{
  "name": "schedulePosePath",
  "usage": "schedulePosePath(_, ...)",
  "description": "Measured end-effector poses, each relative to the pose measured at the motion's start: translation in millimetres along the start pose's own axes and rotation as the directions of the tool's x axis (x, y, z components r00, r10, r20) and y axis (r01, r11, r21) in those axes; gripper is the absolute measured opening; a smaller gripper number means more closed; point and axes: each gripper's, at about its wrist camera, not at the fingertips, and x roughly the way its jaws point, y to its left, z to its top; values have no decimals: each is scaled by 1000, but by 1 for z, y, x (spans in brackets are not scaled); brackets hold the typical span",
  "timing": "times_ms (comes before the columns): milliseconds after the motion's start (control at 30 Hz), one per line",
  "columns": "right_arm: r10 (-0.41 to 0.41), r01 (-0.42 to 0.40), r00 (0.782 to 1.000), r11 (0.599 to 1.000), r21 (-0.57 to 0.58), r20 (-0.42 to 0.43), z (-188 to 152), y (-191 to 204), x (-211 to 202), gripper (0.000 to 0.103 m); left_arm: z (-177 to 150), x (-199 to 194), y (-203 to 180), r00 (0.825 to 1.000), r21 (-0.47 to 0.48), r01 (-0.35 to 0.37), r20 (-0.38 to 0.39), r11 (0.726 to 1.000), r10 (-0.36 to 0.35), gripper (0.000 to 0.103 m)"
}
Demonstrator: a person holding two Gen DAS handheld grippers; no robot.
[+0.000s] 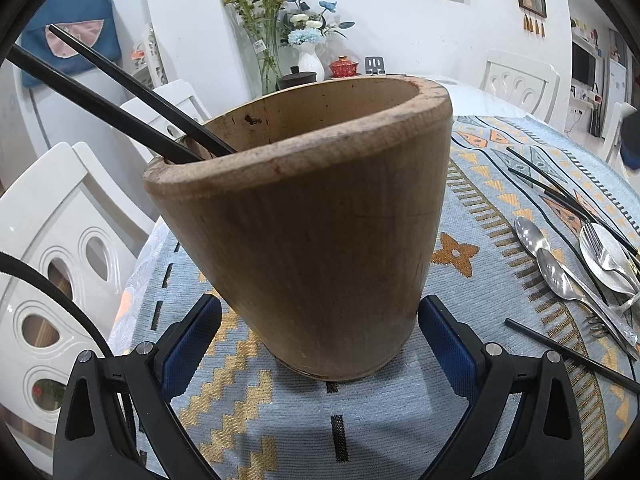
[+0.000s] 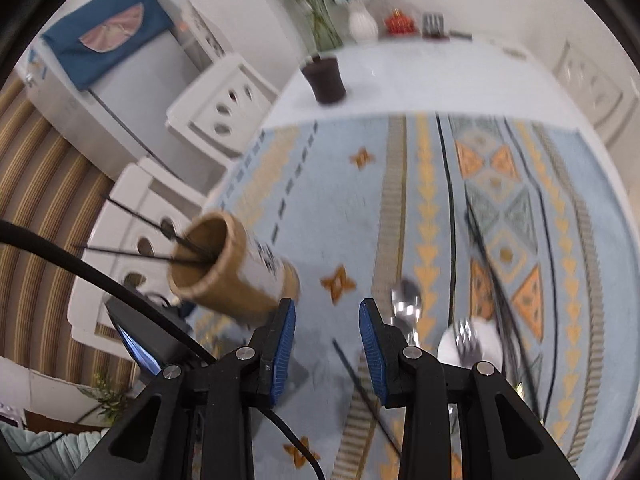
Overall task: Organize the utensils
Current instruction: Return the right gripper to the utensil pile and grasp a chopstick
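Through the left wrist camera, the left gripper is standing with its blue pads spread wide on either side of the base of a wooden utensil holder, which is sitting on the patterned tablecloth and leaning a little to the left; whether the pads are actually pressing on the wood cannot be told here. Two black chopsticks are resting inside the holder, sticking out over its rim toward the upper left. Off to the right, on the cloth, spoons, a fork and more black chopsticks are lying loose in a cluster, and a single black chopstick is lying apart from them, nearer the camera. Through the right wrist camera, which is blurred, the right gripper is pointing down at the cloth with its jaws partly open and nothing gripped between them. A lone black chopstick is lying on the tablecloth below the gap between the pads. The holder is showing to the left with its two chopsticks, while a spoon and a fork are lying just right of the right pad.
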Motion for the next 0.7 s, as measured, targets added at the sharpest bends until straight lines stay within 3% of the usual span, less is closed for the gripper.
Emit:
schedulePosePath(267, -61, 55, 996, 996, -76, -69, -14, 3, 19, 31, 0, 0, 0, 1000, -1, 1, 0, 1000, -1, 99)
schedulePosePath(533, -61, 44, 974, 996, -81, -218, -43, -5, 57, 30, 0, 0, 0, 1000, 0, 1, 0, 1000, -1, 99)
schedulePosePath(700, -64, 42, 962, 995, -89, -264, -55, -5, 75, 29, 0, 0, 0, 1000, 0, 1, 0, 1000, -1, 99)
